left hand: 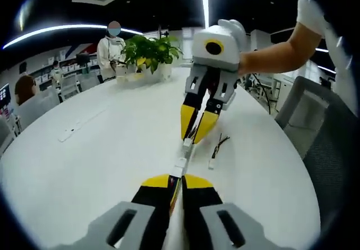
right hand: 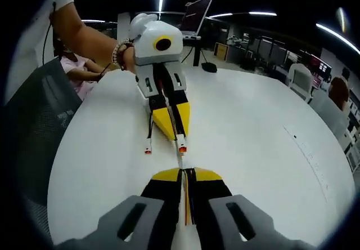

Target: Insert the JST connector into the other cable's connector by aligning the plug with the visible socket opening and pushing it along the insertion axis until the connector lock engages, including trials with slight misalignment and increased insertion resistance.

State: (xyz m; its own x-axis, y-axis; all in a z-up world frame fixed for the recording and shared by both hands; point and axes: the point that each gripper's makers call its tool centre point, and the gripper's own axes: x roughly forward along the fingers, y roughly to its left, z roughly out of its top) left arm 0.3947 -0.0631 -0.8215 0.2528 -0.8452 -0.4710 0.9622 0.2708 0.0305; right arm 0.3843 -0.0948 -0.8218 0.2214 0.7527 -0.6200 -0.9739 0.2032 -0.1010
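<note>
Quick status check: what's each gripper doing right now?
Left gripper: shut on its cable connector.
Right gripper: shut on its cable connector.

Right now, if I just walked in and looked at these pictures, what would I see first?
You'd first see two yellow-tipped grippers pointing at each other over a big white table, the right gripper coming from across and the left gripper facing it. Each pinches a cable, with small white connectors nearly meeting between their tips. A spare cable lies beside them, and a leafy green plant stands at the far edge.
</note>
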